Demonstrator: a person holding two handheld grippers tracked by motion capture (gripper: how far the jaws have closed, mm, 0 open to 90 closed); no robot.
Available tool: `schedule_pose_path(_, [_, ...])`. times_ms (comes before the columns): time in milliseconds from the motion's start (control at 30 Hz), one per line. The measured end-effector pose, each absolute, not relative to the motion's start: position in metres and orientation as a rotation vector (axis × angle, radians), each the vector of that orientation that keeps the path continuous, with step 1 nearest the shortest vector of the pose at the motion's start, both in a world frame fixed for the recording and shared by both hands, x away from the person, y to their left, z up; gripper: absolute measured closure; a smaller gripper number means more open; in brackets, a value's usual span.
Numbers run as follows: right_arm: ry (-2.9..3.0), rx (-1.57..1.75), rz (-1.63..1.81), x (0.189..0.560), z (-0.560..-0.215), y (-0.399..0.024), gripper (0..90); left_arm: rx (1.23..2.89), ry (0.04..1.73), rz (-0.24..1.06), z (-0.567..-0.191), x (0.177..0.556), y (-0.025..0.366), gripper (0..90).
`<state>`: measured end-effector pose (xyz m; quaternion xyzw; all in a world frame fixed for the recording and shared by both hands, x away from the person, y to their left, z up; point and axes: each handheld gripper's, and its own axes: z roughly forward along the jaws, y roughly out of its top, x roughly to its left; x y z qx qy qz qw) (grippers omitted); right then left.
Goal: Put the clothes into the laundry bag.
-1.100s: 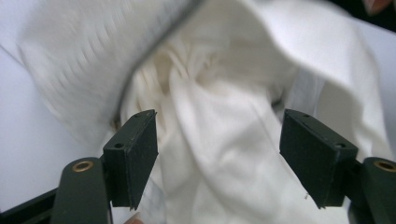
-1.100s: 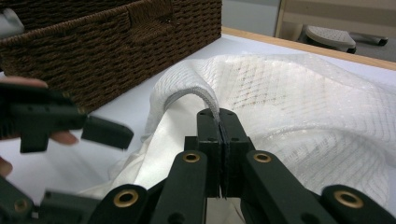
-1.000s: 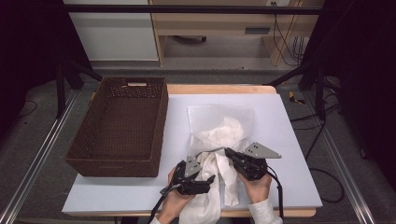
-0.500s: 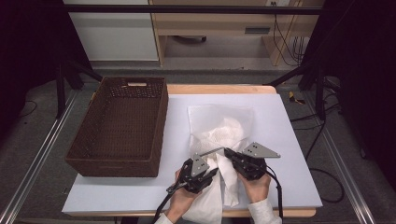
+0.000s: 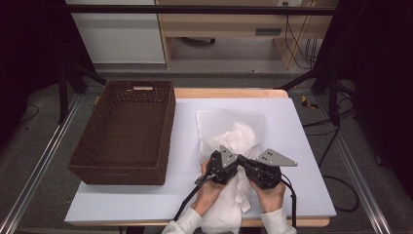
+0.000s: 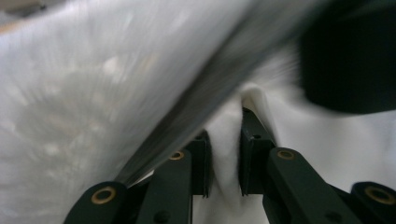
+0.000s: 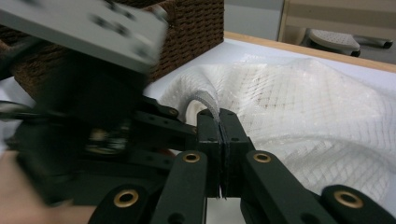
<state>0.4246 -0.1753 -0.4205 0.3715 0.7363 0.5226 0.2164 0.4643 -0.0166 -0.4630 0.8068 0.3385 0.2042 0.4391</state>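
While both grippers pinch cloth [image 5: 234, 141] at table's [image 5: 302, 146] near edge, left gripper [image 5: 233, 163] just closed on fold, right gripper [image 5: 242, 162] clamped on hem; basket [image 5: 126, 131] left, apart from cloth.

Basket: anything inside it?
From the high view, the brown wicker basket shows bare woven floor and walls, nothing in it. The strip just behind its near wall is hidden. The white cloth lies beside it on the table.
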Motion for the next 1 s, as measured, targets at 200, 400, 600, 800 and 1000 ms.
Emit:
schedule_pose_path(200, [2.045, 1.061, 1.423, 0.426, -0.427, -0.177, 89.5, 1.987, 0.839, 0.487, -0.470, 0.470, -0.009, 74.4])
schedule_pose_path(400, [2.056, 1.078, 1.408, 0.431, -0.433, -0.176, 89.5, 1.974, 0.784, 0.391, -0.465, 0.445, 0.018, 32.6])
schedule_pose_path(600, [2.058, 1.053, 1.403, 0.428, -0.431, -0.174, 89.4, 1.990, 0.777, 0.376, -0.474, 0.415, 0.044, 22.9])
schedule_pose_path(800, [2.067, 1.056, 1.398, 0.430, -0.433, -0.172, 89.4, 2.037, 0.887, 0.293, -0.487, 0.428, 0.041, 31.5])
schedule_pose_path(1000, [2.070, 1.062, 1.404, 0.431, -0.434, -0.173, 89.4, 2.086, 0.837, 0.308, -0.486, 0.436, 0.027, 73.5])
